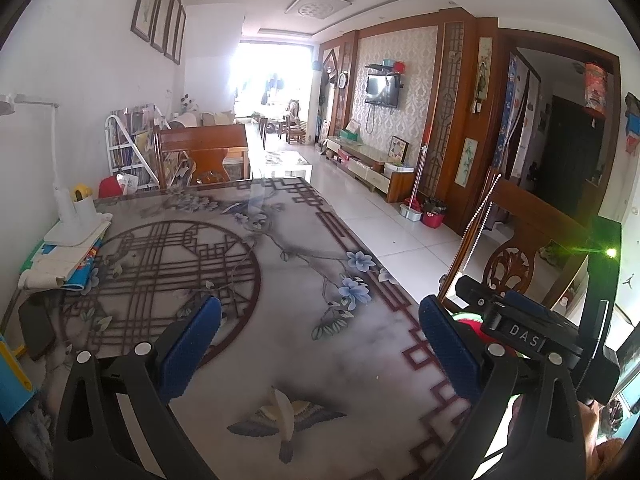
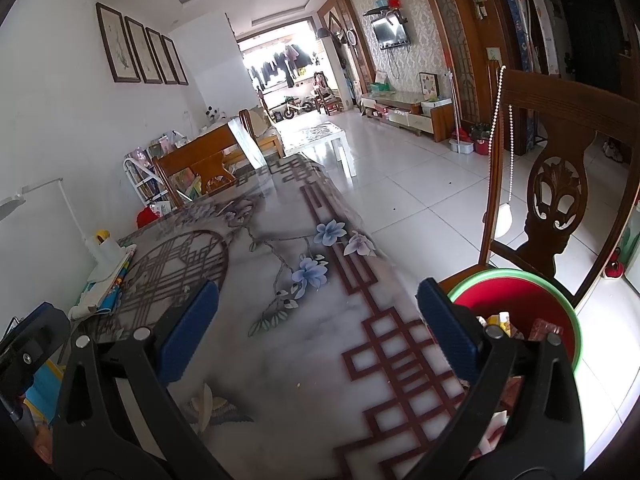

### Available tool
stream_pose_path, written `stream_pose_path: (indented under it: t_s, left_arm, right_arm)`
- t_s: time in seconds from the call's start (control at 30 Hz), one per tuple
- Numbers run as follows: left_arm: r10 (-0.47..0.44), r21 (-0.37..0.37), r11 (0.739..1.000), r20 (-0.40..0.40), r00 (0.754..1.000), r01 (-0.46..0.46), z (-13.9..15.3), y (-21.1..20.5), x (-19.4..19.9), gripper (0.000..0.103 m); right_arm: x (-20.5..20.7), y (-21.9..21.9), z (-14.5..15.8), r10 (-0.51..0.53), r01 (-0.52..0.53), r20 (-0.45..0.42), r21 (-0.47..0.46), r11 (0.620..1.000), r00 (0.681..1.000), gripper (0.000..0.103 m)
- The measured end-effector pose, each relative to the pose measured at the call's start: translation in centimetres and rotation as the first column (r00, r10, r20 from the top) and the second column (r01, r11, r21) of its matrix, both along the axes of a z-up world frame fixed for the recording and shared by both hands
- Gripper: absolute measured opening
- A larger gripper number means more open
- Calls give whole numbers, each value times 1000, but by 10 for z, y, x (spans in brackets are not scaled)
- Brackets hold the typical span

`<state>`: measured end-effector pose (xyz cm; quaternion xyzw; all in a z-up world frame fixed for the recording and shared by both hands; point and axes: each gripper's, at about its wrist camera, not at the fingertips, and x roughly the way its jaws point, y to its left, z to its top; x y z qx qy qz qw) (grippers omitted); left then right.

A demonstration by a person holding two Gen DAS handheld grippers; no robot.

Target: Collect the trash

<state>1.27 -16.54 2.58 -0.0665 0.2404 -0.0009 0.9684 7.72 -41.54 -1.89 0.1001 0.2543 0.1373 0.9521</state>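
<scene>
A red bin with a green rim stands beside the table's right edge, in front of a carved wooden chair. It holds several wrappers and scraps. My right gripper hovers open over the patterned tablecloth, and its right finger overlaps the bin's near rim. My left gripper is also open above the tablecloth, with nothing between its blue pads. A tiny yellow crumb lies on the cloth. In the left wrist view the right gripper's black body hides most of the bin.
A white desk lamp stands on stacked books and papers at the table's left side, with a dark phone nearer. Another wooden chair is at the far end. Tiled floor lies to the right.
</scene>
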Motion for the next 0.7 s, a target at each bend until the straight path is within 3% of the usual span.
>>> stream_pose_path:
  t_s: [0.47, 0.6, 0.7]
  left_arm:
    - [-21, 0, 1000, 16, 1000, 21, -9, 3, -3, 95]
    - [21, -12, 1000, -52, 998, -21, -25, 19, 0, 95]
    - [55, -1, 998, -102, 993, -56, -42, 34, -6, 95]
  right_arm:
    - [6, 9, -4, 40, -41, -47, -15, 999, 998, 98]
    - [27, 38, -22, 123, -131, -156, -47, 990, 980, 98]
    - [58, 75, -49, 185, -230, -300, -124, 965, 936, 98]
